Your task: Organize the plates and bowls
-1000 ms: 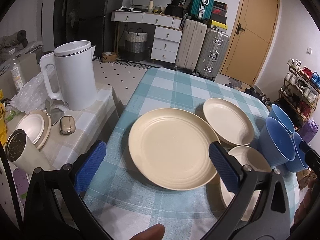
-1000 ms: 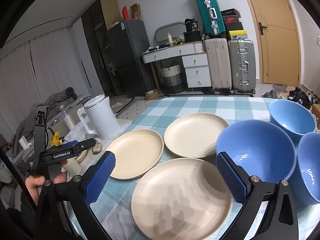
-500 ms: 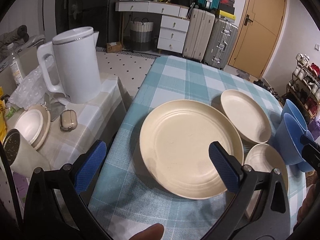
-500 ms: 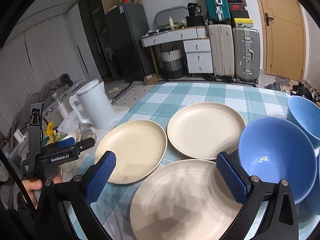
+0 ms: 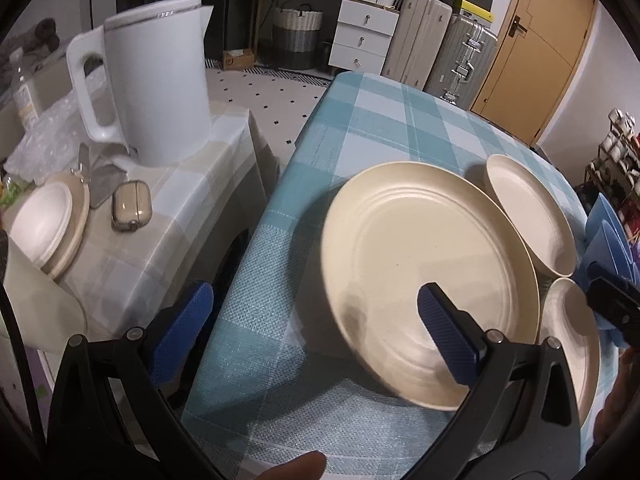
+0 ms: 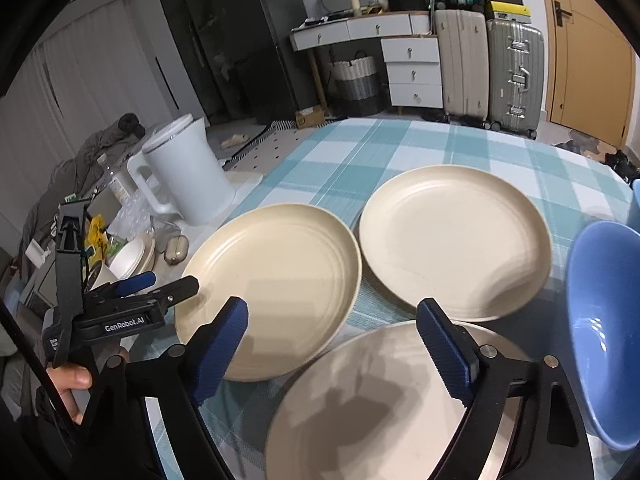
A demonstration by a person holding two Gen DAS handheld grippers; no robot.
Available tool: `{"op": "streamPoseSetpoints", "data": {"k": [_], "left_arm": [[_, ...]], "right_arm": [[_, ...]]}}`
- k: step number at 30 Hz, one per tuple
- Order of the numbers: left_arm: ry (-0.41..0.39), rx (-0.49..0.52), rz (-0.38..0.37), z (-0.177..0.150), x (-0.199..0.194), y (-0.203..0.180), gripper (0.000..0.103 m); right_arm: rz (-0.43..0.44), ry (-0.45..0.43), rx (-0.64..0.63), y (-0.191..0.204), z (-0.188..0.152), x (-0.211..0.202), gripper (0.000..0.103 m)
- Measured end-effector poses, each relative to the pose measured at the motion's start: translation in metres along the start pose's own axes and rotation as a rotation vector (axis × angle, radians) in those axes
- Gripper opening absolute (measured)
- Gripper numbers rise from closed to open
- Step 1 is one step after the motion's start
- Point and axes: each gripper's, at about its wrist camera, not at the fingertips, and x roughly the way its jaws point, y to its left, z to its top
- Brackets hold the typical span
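lying flat on the teal-checked desk (image 6: 400, 148), three cream plates sit close together: the left plate (image 6: 276, 284) at the desk's left edge, the far plate (image 6: 452, 240) just beside it to the right, and the near plate (image 6: 384, 404) in front of both, its rim slipping under the right tool (image 6: 332, 340). that tool's blue-padded jaws stand apart above the near plate's far rim and are closing, with nothing pinched between the pads; the gap frames the spot where the three plates nearly meet. a blue bowl (image 6: 604, 320) stands just right of the near plate, beside the tool's right finger, and a sliver of another blue one shows at the frame's right edge. in the left wrist view the left tool (image 5: 312, 320) hangs spread wide over the desk's left edge, its right pad above the left plate's near side and its left pad out beyond the desk, gripping nothing. seen from the right wrist, the left tool carries white lettering, "genrobot.ai", on its black body, and a hand (image 6: 70, 380) grips it below. off the desk's left side a lower side table (image 5: 172, 200) holds a white kettle (image 5: 156, 80), a small beige case (image 5: 130, 206) and a stack of pale dishes (image 5: 44, 228). print on the bottle behind the kettle is too blurred to read.
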Motion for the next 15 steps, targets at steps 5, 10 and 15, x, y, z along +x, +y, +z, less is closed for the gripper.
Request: {"op": "streamPoseSetpoints", "data": {"k": [5, 10, 15], "left_arm": [[0.032, 0.007, -0.027, -0.003, 0.01, 0.004, 0.085], [0.046, 0.01, -0.041, -0.007, 0.011, 0.001, 0.081], [0.047, 0.015, -0.048, -0.008, 0.01, -0.002, 0.07]], "right_arm": [[-0.02, 0.038, 0.006, 0.001, 0.003, 0.021, 0.08], [-0.026, 0.075, 0.002, 0.004, 0.005, 0.039, 0.07], [-0.031, 0.103, 0.013, 0.003, 0.005, 0.056, 0.061]]}}
